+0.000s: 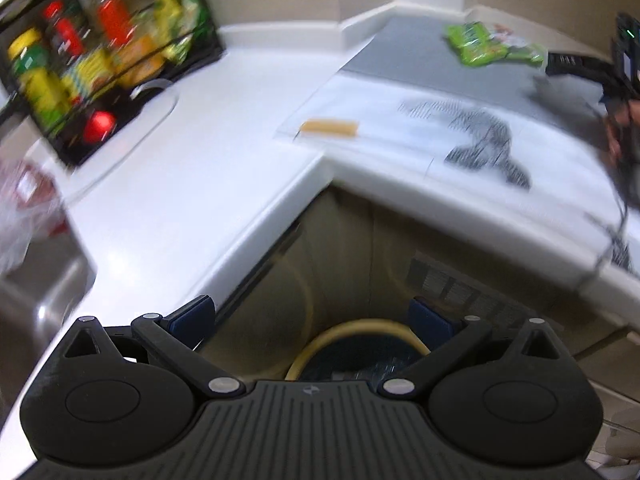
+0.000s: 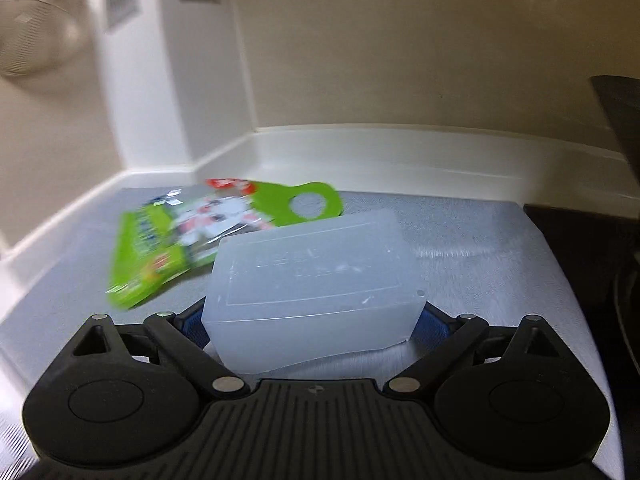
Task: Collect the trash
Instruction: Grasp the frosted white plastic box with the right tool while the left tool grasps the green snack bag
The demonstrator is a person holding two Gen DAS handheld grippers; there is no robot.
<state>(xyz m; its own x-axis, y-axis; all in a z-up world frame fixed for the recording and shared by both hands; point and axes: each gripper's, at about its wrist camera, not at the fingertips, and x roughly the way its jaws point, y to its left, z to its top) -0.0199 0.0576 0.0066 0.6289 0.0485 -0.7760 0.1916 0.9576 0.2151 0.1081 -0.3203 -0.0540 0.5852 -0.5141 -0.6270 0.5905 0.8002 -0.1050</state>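
R gripper [image 2: 314, 326] clamps plastic box [image 2: 316, 280], not yet binned. L gripper [image 1: 312, 320] wide, empty, over bin [image 1: 356, 328]. Green wrapper [image 2: 180, 248], stick [image 1: 330, 129] left on counter [image 1: 180, 184].

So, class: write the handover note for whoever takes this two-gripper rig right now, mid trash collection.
Left gripper: open, empty, above the yellow-rimmed bin on the floor.
Right gripper: shut on the translucent plastic box, over the grey mat.
Green snack wrapper lies on the mat behind the box. A tan stick-like piece lies on the white counter.
Done: box gripped.
Left: bin the box, then probably the wrapper and the tan piece.
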